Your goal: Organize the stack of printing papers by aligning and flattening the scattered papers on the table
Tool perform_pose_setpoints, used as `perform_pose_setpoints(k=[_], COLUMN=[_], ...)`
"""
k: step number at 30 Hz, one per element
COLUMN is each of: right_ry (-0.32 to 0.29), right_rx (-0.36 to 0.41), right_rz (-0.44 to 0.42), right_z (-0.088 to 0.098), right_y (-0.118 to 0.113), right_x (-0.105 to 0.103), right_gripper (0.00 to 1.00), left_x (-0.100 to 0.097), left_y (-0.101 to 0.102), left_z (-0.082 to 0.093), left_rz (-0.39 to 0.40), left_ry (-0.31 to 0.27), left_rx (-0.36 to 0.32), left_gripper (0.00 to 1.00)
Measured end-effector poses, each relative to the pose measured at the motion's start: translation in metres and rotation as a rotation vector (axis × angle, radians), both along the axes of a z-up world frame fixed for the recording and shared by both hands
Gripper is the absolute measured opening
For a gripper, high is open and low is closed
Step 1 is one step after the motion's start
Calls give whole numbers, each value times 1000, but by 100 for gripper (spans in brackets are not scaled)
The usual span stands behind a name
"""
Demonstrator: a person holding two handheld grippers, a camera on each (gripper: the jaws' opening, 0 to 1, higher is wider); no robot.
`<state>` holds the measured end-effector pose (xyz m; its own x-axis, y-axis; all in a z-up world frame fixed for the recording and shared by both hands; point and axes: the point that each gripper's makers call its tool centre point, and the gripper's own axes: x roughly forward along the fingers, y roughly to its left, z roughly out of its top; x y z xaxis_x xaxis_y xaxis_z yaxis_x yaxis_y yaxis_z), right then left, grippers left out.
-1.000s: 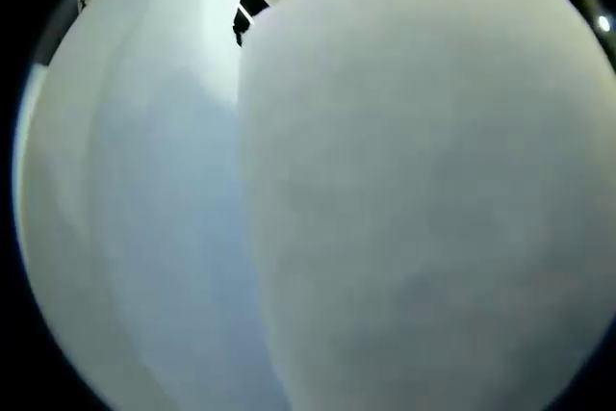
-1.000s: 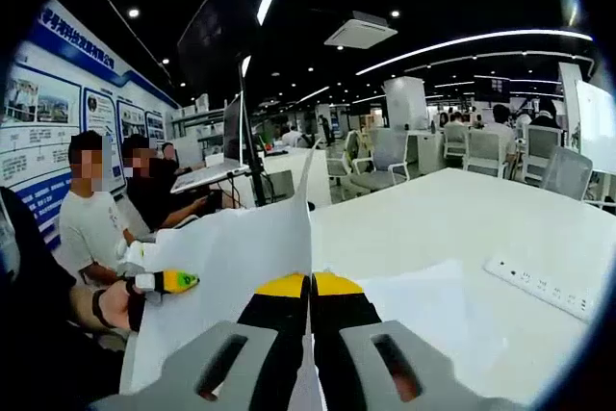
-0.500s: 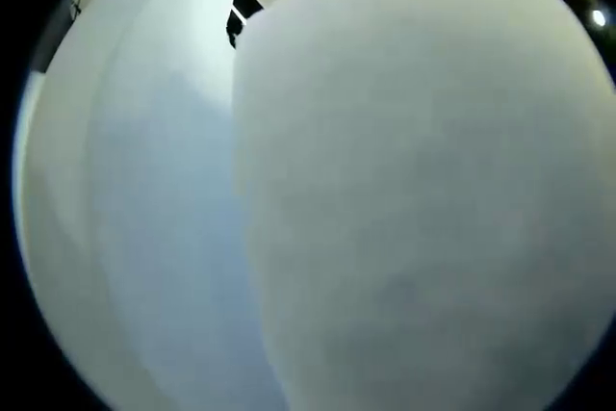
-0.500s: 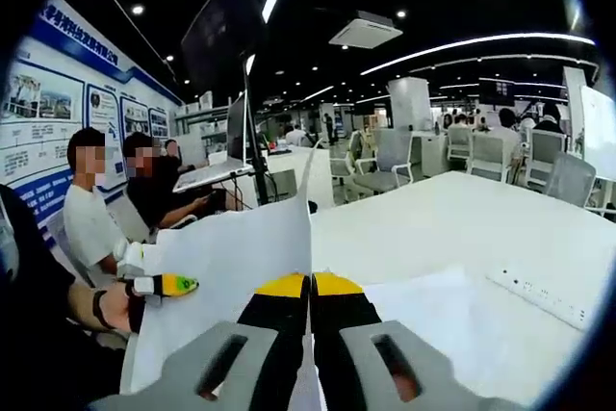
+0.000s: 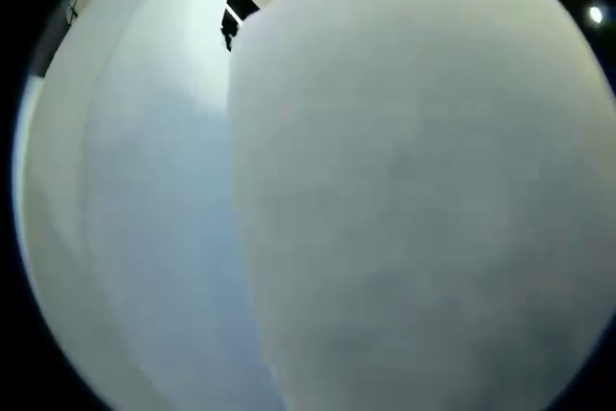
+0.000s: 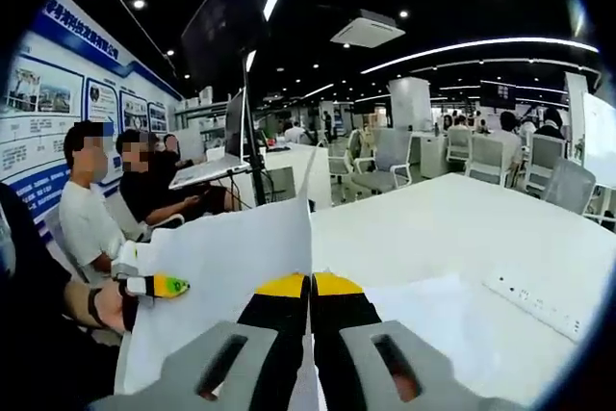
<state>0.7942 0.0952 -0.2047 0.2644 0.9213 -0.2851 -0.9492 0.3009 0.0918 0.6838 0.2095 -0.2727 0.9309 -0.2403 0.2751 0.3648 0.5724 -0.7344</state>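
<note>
In the right gripper view the right gripper (image 6: 310,288) has its yellow-tipped jaws pressed together on the edge of a white sheet of paper (image 6: 226,286), which stands lifted off the white table (image 6: 452,228), plain and smooth, its top edge rising to a corner above the jaws. The left gripper (image 6: 166,287), held in a person's hand (image 6: 108,305), meets the sheet's far-left edge; whether its jaws are clamped is unclear. More papers (image 6: 438,320) lie flat on the table just right of the jaws, near a white power strip (image 6: 535,302). In the left gripper view, blank white paper (image 5: 414,190) looms close and blurred.
</note>
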Motion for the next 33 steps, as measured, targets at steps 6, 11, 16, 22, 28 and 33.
perform_pose_setpoints(k=[6, 11, 16, 22, 28, 33], right_ry=[7, 11, 16, 12, 20, 31], right_rx=[-16, -17, -18, -23, -26, -36], right_rz=[8, 4, 3, 26, 49, 63], right_z=[-4, -5, -7, -7, -10, -17], right_y=[2, 3, 4, 10, 16, 18], right_x=[-1, -1, -1, -6, -12, -16], right_gripper=[0, 0, 0, 0, 0, 0], left_x=[0, 1, 0, 0, -1, -1], left_y=[1, 0, 0, -2, -3, -4], left_z=[0, 0, 1, 2, 3, 4], left_rz=[-5, -7, -8, -15, -20, -29], left_ry=[-1, 0, -1, -11, -16, -26], left_rx=[-5, -8, -13, -1, -5, -7], left_gripper=[11, 14, 16, 21, 23, 25])
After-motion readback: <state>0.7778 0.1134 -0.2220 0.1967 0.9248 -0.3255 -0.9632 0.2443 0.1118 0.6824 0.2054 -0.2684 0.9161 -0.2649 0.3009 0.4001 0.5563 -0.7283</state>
